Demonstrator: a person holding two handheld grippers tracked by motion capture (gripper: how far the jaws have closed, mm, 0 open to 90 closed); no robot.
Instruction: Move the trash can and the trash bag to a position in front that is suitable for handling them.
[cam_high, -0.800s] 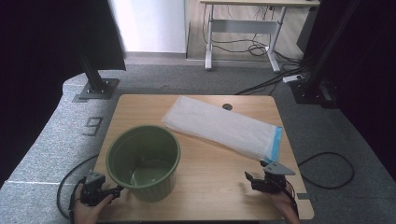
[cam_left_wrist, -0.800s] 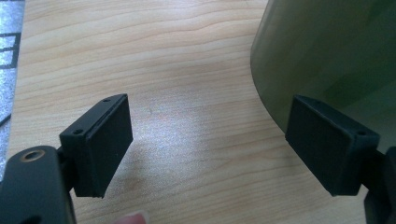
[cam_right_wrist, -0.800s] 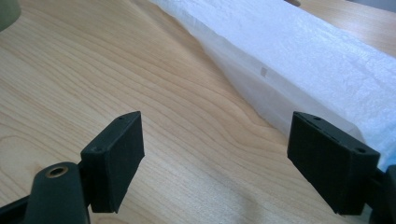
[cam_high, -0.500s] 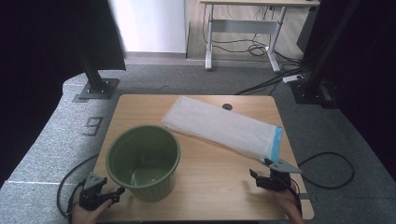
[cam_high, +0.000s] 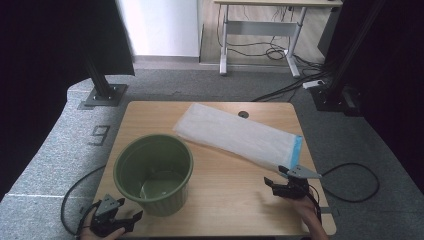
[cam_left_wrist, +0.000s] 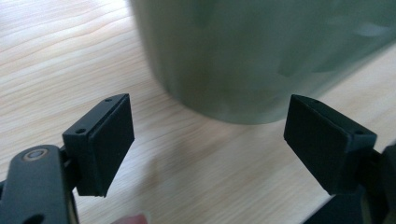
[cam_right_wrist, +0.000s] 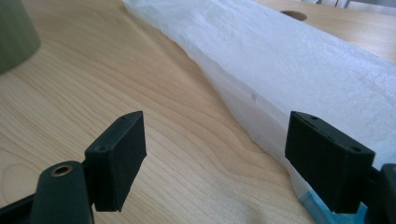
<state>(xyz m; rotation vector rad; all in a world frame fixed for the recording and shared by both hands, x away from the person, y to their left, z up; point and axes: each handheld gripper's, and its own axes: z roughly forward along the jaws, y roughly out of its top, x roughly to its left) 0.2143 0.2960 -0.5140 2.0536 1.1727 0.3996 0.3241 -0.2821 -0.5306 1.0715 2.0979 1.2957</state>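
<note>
A dark green bucket (cam_high: 153, 172) stands upright on the wooden table (cam_high: 235, 200), left of centre. A flat white plastic bag (cam_high: 235, 135) with a blue strip at its near end lies slantwise to its right. At the table's near left corner my left gripper (cam_high: 125, 220) is open, just short of the bucket's base. In the left gripper view the bucket's wall (cam_left_wrist: 261, 51) rises beyond the open gripper (cam_left_wrist: 210, 135), untouched. My right gripper (cam_high: 272, 184) is open beside the bag's blue end. In the right gripper view the bag (cam_right_wrist: 289, 70) lies past the right jaw of the open gripper (cam_right_wrist: 215, 154).
A round cable hole (cam_high: 243, 114) sits at the table's far edge. Black stand bases (cam_high: 102, 95) rest on the grey floor at both far corners. A desk frame (cam_high: 260, 30) with loose cables stands behind. A black cable (cam_high: 350, 180) loops on the floor at right.
My left gripper has slipped a little nearer the table's front edge. My right gripper has edged slightly forward toward the bag's blue end. Bucket and bag have not moved.
</note>
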